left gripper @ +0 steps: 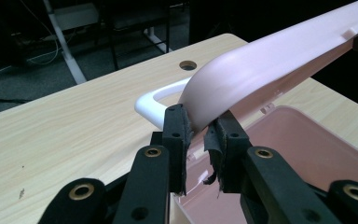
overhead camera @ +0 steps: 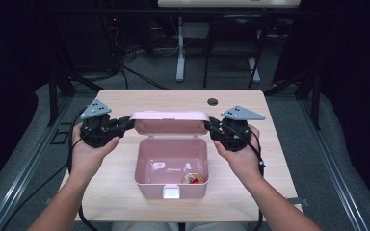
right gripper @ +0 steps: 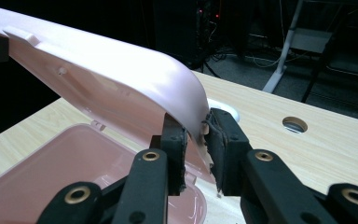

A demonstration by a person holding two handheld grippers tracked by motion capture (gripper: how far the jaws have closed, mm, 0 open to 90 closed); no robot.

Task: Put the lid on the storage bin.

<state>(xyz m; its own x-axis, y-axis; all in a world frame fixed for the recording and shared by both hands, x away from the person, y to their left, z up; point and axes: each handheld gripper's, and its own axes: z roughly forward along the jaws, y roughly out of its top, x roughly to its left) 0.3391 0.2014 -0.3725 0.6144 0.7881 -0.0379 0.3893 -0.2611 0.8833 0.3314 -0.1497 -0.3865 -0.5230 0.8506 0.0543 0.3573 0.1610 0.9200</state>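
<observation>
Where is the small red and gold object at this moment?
In the high view, the small red and gold object lies inside the pink box, on its floor near the front right corner, beside the white latch.

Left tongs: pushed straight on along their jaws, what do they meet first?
The pink lid. The left tongs already pinch its end edge, so there is no free travel. Beyond it stands the white handle, then probably bare table.

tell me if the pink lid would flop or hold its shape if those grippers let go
The pink lid looks like moulded rigid plastic, so it likely keeps its shape. Held only at its ends by the left gripper and right gripper, it would probably swing on its hinge.
</observation>
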